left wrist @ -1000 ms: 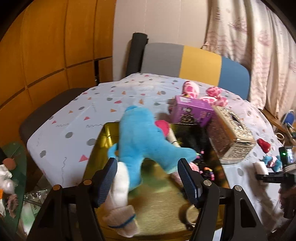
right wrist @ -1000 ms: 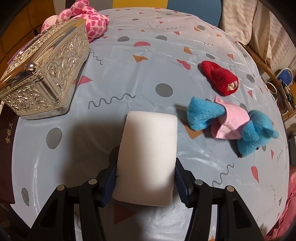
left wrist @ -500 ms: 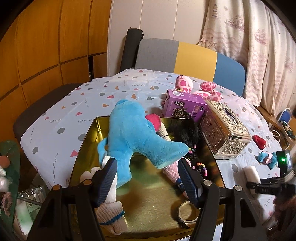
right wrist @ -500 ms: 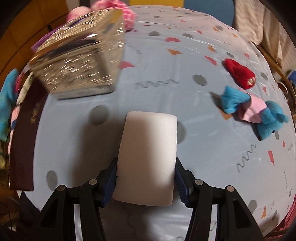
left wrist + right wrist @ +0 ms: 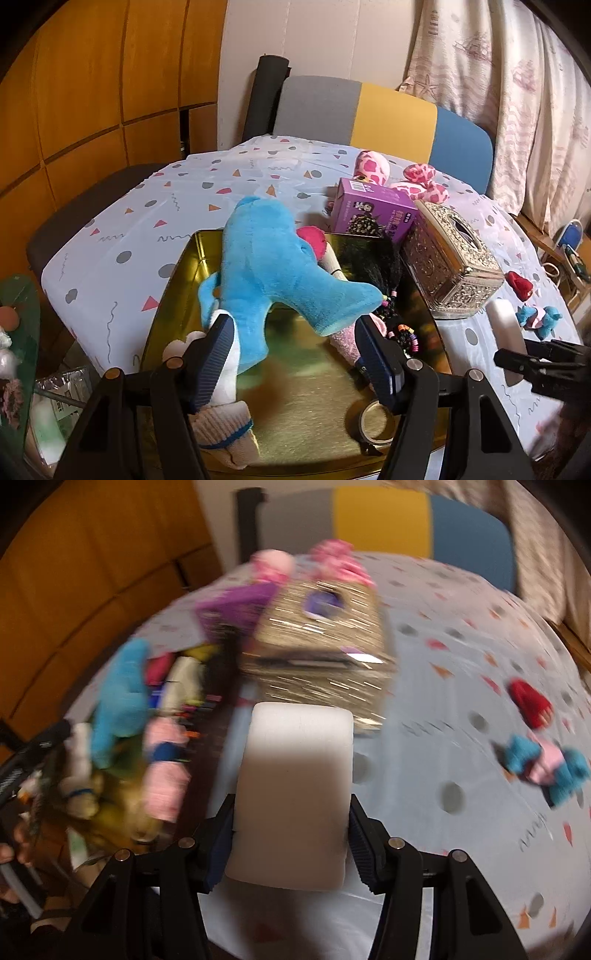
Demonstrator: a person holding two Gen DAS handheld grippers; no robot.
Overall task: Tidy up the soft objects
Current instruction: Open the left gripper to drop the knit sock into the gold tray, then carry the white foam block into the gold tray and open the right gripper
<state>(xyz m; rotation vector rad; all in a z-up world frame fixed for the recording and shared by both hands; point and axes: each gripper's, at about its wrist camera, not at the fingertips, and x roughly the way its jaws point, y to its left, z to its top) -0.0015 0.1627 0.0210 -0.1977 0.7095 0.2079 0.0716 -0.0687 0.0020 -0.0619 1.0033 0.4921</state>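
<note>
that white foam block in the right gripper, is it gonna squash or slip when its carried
The white foam block probably gives a little: the fingers of the right gripper seem to press into its sides. It looks light, sticking out forward without drooping. Ribbed pads on a matte surface suggest slipping is unlikely.

You are holding the left gripper (image 5: 293,354) angled downward, its jaws standing apart and gripping nothing. You are carrying the right gripper (image 5: 290,836) tilted down too, jaws pressing both sides of a white foam block (image 5: 293,794).
</note>
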